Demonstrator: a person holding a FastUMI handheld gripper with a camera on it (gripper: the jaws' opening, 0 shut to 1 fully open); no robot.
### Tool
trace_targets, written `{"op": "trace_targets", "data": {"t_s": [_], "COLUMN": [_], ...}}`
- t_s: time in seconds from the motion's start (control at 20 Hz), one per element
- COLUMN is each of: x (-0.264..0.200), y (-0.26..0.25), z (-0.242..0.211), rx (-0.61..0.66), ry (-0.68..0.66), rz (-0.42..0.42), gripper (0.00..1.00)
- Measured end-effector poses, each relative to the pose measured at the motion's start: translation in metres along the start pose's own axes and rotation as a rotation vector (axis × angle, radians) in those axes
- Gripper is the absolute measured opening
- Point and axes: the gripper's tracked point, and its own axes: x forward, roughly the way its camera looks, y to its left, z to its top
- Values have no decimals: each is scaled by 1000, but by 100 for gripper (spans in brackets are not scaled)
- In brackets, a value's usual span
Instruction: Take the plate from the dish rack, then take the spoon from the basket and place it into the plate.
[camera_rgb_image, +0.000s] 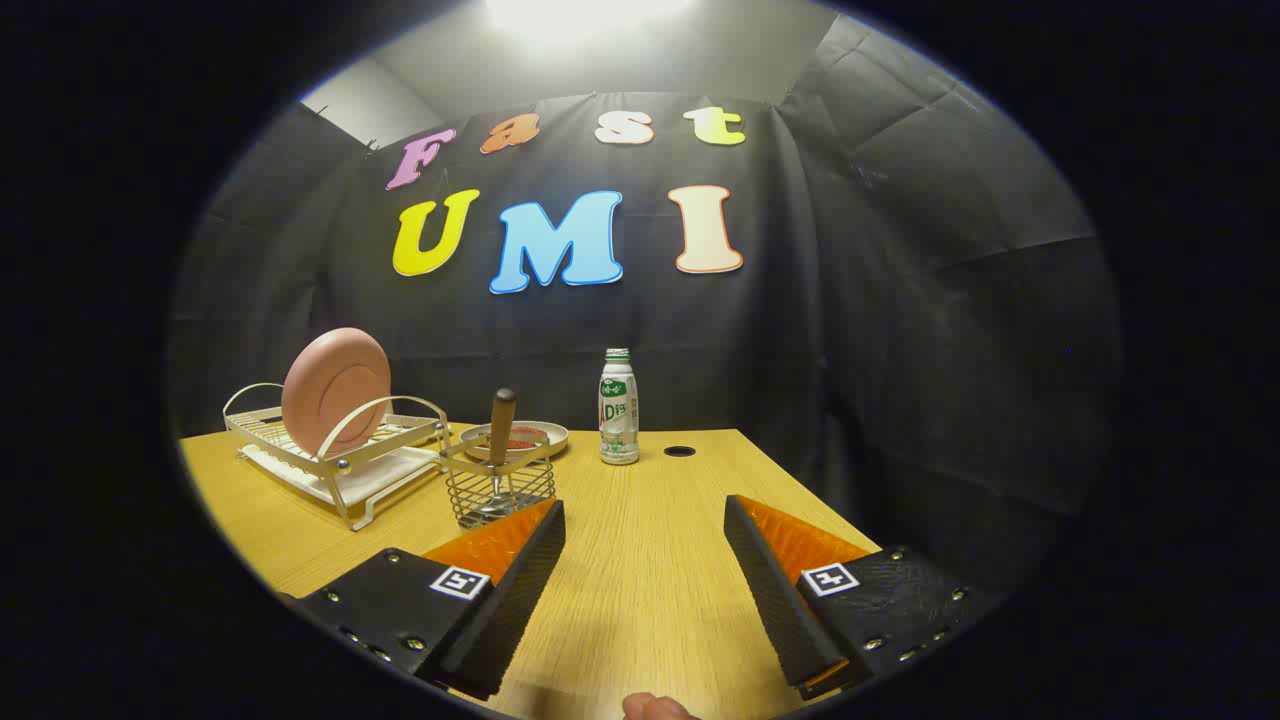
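Note:
A pink plate (335, 390) stands upright on its edge in the white wire dish rack (330, 465), far to the left beyond the fingers. Right of the rack sits a small wire basket (498, 488) with a spoon (501, 425) standing in it, its brown handle pointing up. The basket is just beyond the left finger. My gripper (645, 520) hovers over the wooden table, open, with only bare tabletop between its fingers.
A shallow dish (530, 437) lies behind the basket. A small white bottle with a green label (618, 408) stands ahead, beyond the fingers. A round cable hole (679, 451) is to its right. The table's right edge (810, 500) runs near the right finger. A fingertip (655, 708) shows below.

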Motion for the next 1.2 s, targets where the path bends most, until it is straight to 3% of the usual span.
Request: {"op": "trace_targets", "data": {"t_s": [0.35,0.7,0.95,1.2], "x": [60,23,-6,-16], "y": [-10,1,54,107], "z": [20,110,169,202], "rx": [13,-9,-18,-37], "ry": [-20,-42,-30,-40], "rz": [-25,-46,-14,4], "gripper": [98,98,98,97]}}
